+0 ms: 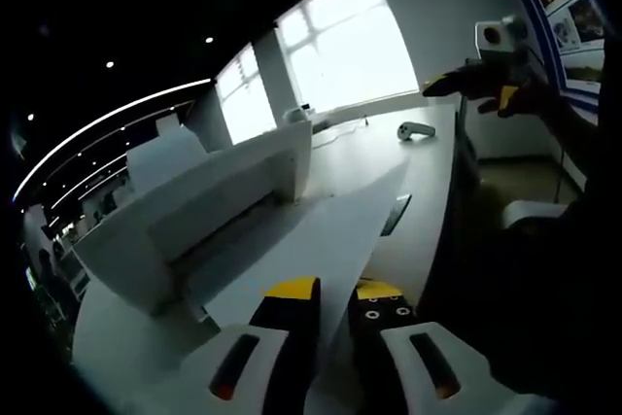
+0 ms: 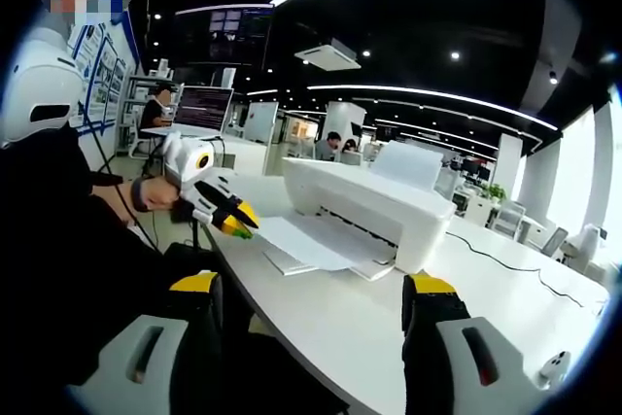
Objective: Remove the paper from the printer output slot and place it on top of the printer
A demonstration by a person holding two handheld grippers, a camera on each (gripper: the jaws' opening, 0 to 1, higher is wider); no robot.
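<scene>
In the left gripper view our left gripper (image 1: 335, 300) had its jaws closed to a narrow gap on the near edge of the paper (image 1: 321, 230), which ran from the printer (image 1: 209, 206) output slot at ten o'clock out over the white table (image 1: 413, 167). In the right gripper view our right gripper (image 2: 316, 303) stood with jaws wide apart, holding nothing — well short of the printer (image 2: 364, 203) at one o'clock. There the paper (image 2: 301, 238) lay at the slot, the left gripper (image 2: 236, 221) at its nine-o'clock edge.
</scene>
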